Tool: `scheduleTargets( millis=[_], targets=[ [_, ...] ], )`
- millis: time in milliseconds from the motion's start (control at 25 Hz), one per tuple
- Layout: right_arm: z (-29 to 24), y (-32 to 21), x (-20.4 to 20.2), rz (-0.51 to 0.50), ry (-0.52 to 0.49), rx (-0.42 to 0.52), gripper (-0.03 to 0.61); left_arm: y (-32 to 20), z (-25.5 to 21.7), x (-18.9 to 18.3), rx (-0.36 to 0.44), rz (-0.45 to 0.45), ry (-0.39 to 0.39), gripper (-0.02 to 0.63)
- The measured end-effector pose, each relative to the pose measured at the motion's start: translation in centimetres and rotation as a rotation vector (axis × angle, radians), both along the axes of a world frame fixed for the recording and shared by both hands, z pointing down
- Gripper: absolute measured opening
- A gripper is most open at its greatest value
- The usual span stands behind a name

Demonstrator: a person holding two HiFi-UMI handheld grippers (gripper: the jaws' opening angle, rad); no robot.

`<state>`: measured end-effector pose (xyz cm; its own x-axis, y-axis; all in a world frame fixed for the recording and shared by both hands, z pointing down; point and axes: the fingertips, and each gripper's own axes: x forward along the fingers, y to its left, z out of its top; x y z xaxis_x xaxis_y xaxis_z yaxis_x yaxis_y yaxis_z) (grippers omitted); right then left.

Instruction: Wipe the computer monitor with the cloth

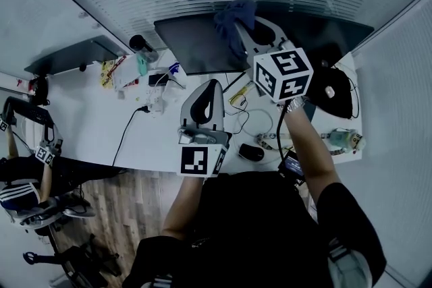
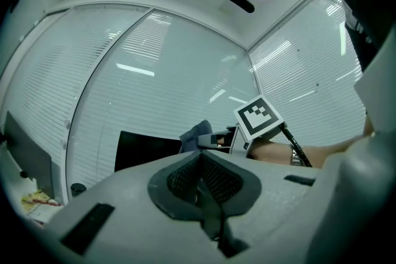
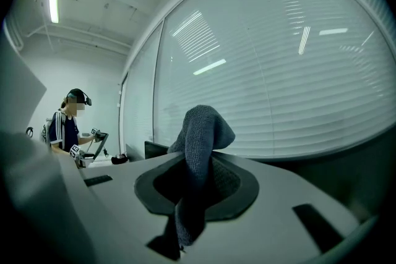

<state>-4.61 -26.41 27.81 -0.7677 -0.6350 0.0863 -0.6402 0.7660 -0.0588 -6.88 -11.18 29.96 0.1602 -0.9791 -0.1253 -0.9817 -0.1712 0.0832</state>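
Note:
The dark monitor (image 1: 196, 44) stands at the back of the white desk (image 1: 101, 125). A blue cloth (image 1: 233, 17) hangs at the monitor's top right corner, with my right gripper (image 1: 241, 34) shut on it. In the right gripper view the cloth (image 3: 201, 133) sticks up out of the closed jaws of my right gripper (image 3: 197, 170). My left gripper (image 1: 211, 85) hovers lower, over the desk in front of the monitor, shut on nothing. The left gripper view looks past my left gripper (image 2: 201, 179) to the monitor (image 2: 145, 151), the cloth (image 2: 195, 135) and the right gripper (image 2: 216, 140).
A second dark screen (image 1: 324, 30) stands to the right and another monitor (image 1: 74, 54) to the left. The desk carries a dark bottle (image 1: 143, 47), cables, a mouse (image 1: 251, 152) and a black pouch (image 1: 334, 91). Blinds run behind. Another person (image 1: 27, 172) sits at the left.

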Motion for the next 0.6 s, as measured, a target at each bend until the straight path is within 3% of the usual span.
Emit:
scheduleTargets(
  millis=[600],
  targets=[
    [0.1,-1.8,4.2,0.027,0.007,0.006,0.061,-1.7,0.0,4.2,-0.009,0.046,-0.006,0.006]
  ],
)
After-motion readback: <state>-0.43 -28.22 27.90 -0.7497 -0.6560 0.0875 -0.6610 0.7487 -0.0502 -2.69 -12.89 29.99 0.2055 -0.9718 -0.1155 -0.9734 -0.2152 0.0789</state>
